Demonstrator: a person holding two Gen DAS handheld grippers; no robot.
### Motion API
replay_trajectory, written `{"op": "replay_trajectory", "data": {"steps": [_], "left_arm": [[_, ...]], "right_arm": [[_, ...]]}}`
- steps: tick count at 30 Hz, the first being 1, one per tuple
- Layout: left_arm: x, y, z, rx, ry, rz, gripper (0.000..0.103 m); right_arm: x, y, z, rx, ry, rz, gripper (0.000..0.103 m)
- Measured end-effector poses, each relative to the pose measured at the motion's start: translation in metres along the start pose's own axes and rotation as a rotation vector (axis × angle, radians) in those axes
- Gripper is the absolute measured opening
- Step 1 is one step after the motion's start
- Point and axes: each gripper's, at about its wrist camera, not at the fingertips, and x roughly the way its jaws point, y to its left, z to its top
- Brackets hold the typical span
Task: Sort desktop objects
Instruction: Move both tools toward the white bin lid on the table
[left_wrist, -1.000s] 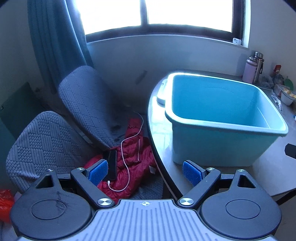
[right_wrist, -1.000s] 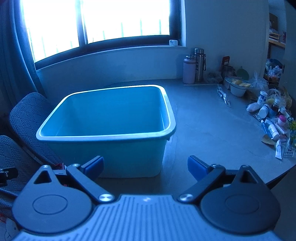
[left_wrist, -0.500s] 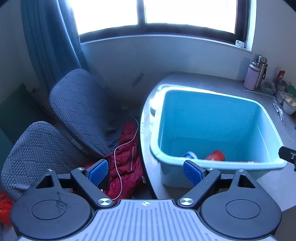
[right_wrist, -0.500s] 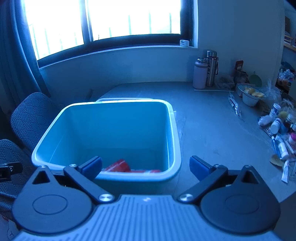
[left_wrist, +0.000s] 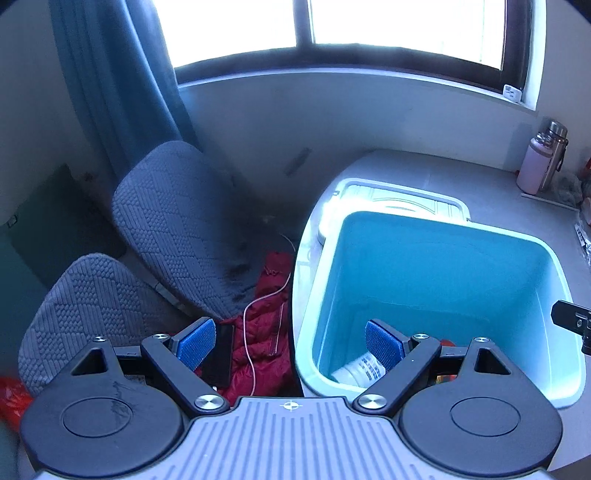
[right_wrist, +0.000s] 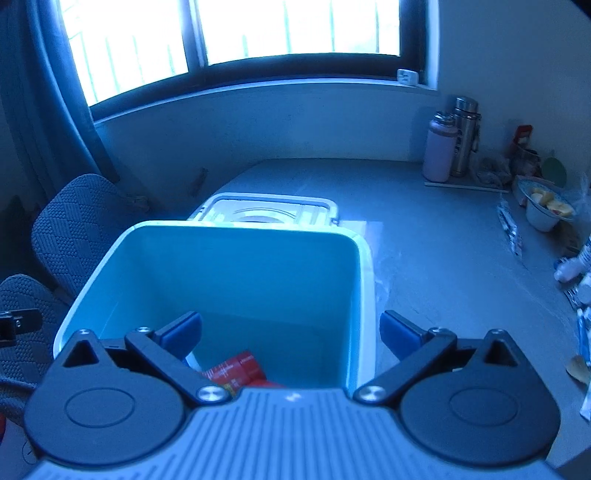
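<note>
A light blue plastic tub (left_wrist: 436, 221) (right_wrist: 236, 227) stands on the grey desk. On its floor lie a white bottle (left_wrist: 360, 371) and a red box (right_wrist: 236, 371). My left gripper (left_wrist: 290, 343) hovers open over the tub's left rim, one finger outside it and one inside. My right gripper (right_wrist: 291, 330) hangs open above the tub's near right corner, nothing between its blue pads. Loose tubes and bottles (right_wrist: 576, 266) lie at the desk's right edge.
A white lid (right_wrist: 266, 210) lies flat behind the tub. Two flasks (right_wrist: 452, 138) and a bowl (right_wrist: 543, 212) stand at the back right. Two grey chairs (left_wrist: 177, 229), a red jacket (left_wrist: 266, 332) and a phone (left_wrist: 221, 354) on a cable sit left of the desk.
Both grippers have risen and tipped downward over the tub, so its floor with the white bottle and red box has come into view. Both stay open.
</note>
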Motion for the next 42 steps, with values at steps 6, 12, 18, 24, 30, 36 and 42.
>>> {"op": "replay_trajectory", "data": {"steps": [6, 12, 18, 24, 30, 36, 42], "left_arm": [[0.019, 0.001, 0.026, 0.016, 0.007, -0.017, 0.090], [0.052, 0.011, 0.059, 0.053, 0.016, -0.056, 0.090], [0.091, 0.022, 0.093, 0.117, 0.011, -0.120, 0.090], [0.128, 0.030, 0.121, 0.181, 0.014, -0.160, 0.090], [0.160, 0.031, 0.140, 0.183, 0.049, -0.205, 0.090], [0.192, 0.029, 0.160, 0.176, 0.074, -0.227, 0.090], [0.218, 0.024, 0.180, 0.147, 0.087, -0.207, 0.090]], "right_arm": [[0.012, 0.002, 0.016, 0.009, 0.007, -0.014, 0.103], [0.033, 0.011, 0.039, 0.044, 0.018, -0.067, 0.103], [0.055, 0.026, 0.058, 0.088, 0.039, -0.131, 0.103], [0.077, 0.041, 0.075, 0.129, 0.057, -0.192, 0.103], [0.091, 0.050, 0.088, 0.138, 0.064, -0.224, 0.103], [0.107, 0.054, 0.110, 0.108, 0.050, -0.230, 0.103], [0.136, 0.051, 0.135, 0.064, 0.081, -0.235, 0.103]]}}
